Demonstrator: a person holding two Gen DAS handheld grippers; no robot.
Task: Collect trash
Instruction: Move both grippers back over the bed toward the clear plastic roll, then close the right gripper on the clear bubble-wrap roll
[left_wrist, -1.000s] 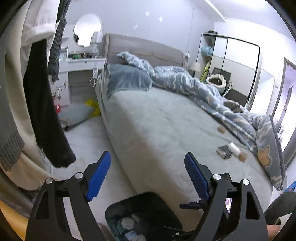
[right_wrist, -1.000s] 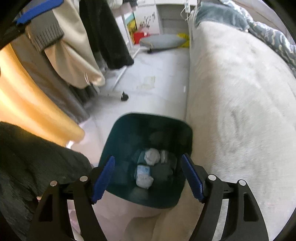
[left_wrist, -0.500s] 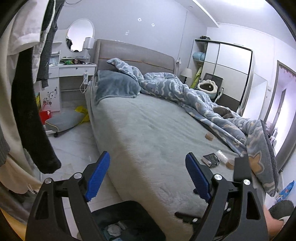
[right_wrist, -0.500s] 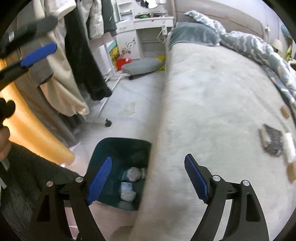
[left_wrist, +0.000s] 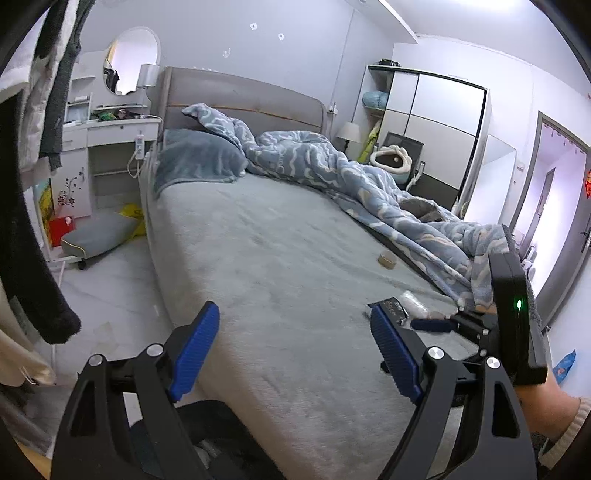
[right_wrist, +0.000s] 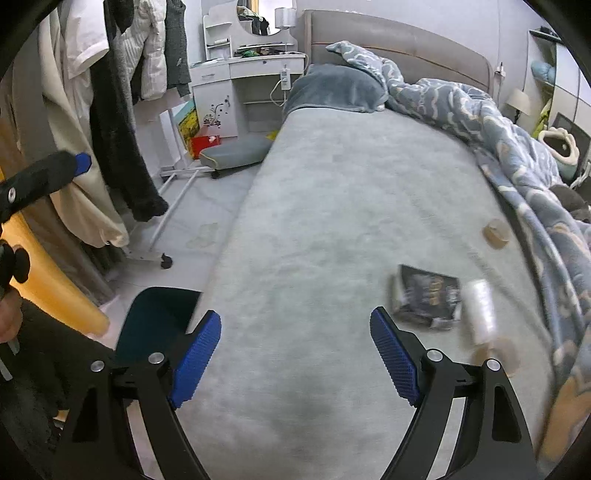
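Trash lies on the grey bed (right_wrist: 332, 229): a dark packet (right_wrist: 428, 301), a clear plastic roll (right_wrist: 480, 314) beside it, and two tan tape rolls, one farther up the bed (right_wrist: 495, 232) and one near me (right_wrist: 498, 356). My right gripper (right_wrist: 295, 354) is open and empty above the bed, left of the packet. My left gripper (left_wrist: 291, 350) is open and empty over the bed's edge. The far tape roll (left_wrist: 387, 259) and packet (left_wrist: 393, 308) also show in the left wrist view. The dark bin (right_wrist: 155, 321) stands on the floor by the bed, its inside hidden.
A blue patterned duvet (left_wrist: 351, 184) is bunched along the bed's far side. Clothes hang on a wheeled rack (right_wrist: 110, 129) to the left. A grey cushion (right_wrist: 236, 151) and a white dressing table (right_wrist: 240, 77) stand beyond. The right gripper's body (left_wrist: 513, 317) shows at right.
Both grippers have lifted and swung right from over the bin toward the bed. The bin has slid to the lower left edge and the trash on the bed has come closer.
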